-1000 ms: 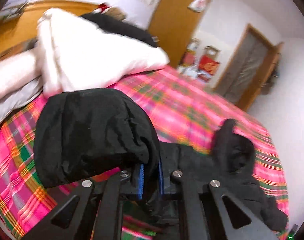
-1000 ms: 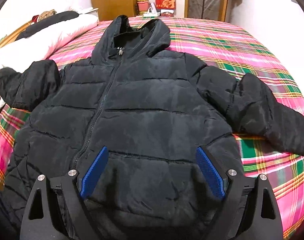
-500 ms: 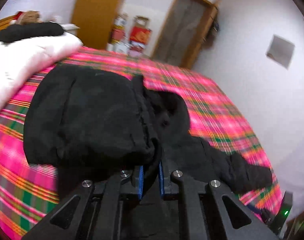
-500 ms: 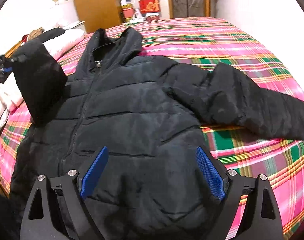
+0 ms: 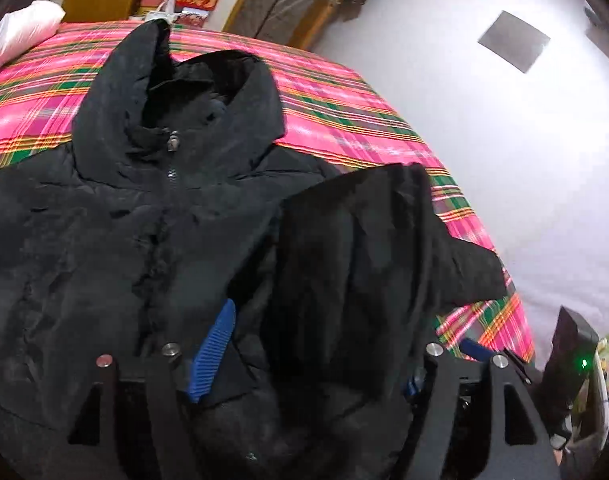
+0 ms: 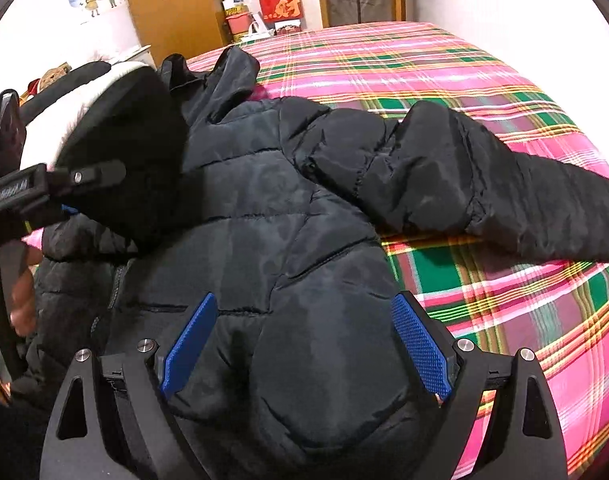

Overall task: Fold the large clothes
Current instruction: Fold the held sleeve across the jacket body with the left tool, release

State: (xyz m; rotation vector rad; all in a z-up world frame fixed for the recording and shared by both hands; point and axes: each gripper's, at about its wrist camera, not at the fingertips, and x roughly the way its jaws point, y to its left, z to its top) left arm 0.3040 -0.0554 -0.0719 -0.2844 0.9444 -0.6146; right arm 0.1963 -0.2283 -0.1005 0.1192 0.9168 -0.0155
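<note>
Your left gripper [image 5: 316, 344] has just been opening — jacket [image 5: 104, 240] sleeve [image 5: 344, 260] loose between the jaws; right gripper [image 6: 304, 344] gapes empty over the hem

Bedroom with a wide bed [image 6: 444, 60] under a pink plaid cover.
White walls [image 5: 524, 160] — wooden doors [image 6: 172, 4], boxes [image 6: 280, 8] stacked behind.

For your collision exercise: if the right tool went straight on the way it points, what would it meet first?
Most likely the black jacket's quilted front, which fills the space between and beyond the open right tool; depth is unclear.
</note>
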